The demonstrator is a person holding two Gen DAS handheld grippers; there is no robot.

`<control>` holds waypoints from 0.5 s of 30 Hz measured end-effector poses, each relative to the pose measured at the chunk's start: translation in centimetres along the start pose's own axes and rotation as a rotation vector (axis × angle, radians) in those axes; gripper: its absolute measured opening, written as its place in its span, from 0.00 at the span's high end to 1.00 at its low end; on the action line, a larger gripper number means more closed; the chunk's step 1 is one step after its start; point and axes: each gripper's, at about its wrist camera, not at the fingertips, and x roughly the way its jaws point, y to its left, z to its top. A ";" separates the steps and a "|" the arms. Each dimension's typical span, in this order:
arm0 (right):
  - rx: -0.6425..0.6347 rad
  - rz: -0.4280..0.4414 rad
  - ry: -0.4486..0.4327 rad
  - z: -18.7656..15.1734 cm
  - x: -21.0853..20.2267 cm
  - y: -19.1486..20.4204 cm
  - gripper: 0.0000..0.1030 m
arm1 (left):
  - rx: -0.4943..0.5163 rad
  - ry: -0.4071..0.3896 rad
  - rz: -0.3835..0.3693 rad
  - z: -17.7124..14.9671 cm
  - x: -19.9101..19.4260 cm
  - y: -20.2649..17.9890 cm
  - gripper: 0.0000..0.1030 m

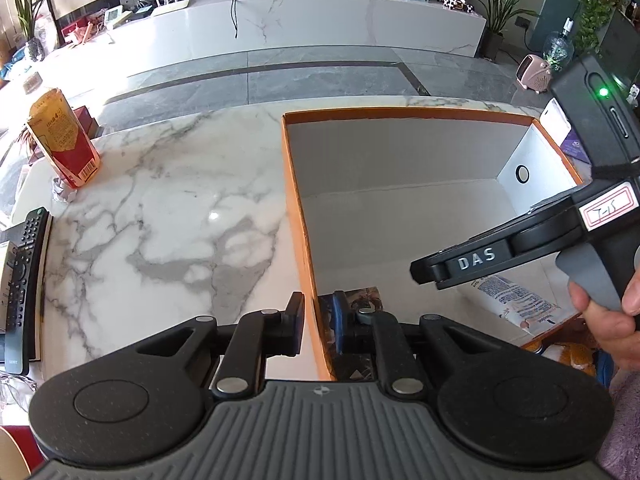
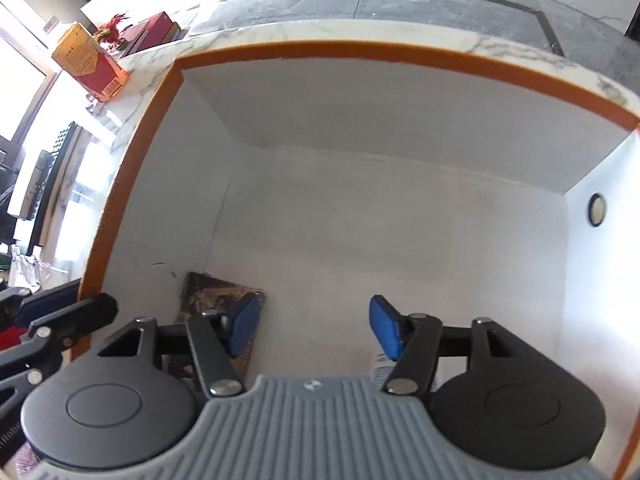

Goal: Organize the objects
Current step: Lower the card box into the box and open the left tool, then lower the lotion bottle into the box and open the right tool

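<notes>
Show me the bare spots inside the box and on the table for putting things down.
Inside the orange-rimmed white cardboard box, the far floor is bare; its near end holds a dark printed packet and a white printed packet. On the white marble table, it is bare between the box and the red-and-yellow paper bag.

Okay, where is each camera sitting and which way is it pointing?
Left wrist: rides the left claw, which straddles the box wall; looks across the marble table past a carton. The right claw and a hand show.
Right wrist: rides the right claw, open, looking down into the box.
Shared: box, carton, dark packet.
</notes>
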 end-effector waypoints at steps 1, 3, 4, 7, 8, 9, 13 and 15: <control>-0.016 -0.029 -0.011 0.3 -0.6 -0.5 0.29 | 0.002 0.000 0.006 0.0 0.0 0.0 0.84; -0.036 -0.080 -0.002 -0.2 -1.1 -2.0 0.28 | 0.006 0.003 0.013 0.0 0.1 -0.1 0.84; -0.037 -0.092 0.012 -0.5 -1.1 -2.5 0.29 | 0.008 0.006 0.014 0.0 0.1 -0.2 0.84; -0.031 -0.081 0.078 -1.3 -1.2 -5.0 0.31 | 0.008 0.019 0.020 -0.2 0.3 -0.3 0.84; -0.031 -0.081 0.095 -1.4 -0.9 -5.2 0.33 | 0.008 0.021 0.021 -0.2 0.4 -0.3 0.84; -0.036 -0.086 0.107 -1.5 -0.7 -5.3 0.34 | 0.007 0.022 0.019 -0.2 0.4 -0.3 0.84; -0.049 -0.079 0.148 -1.3 0.2 -5.2 0.34 | 0.004 0.020 0.008 -0.1 0.5 -0.2 0.84; -0.039 -0.073 0.188 -1.2 0.8 -5.2 0.33 | 0.004 0.021 0.003 -0.1 0.5 -0.2 0.84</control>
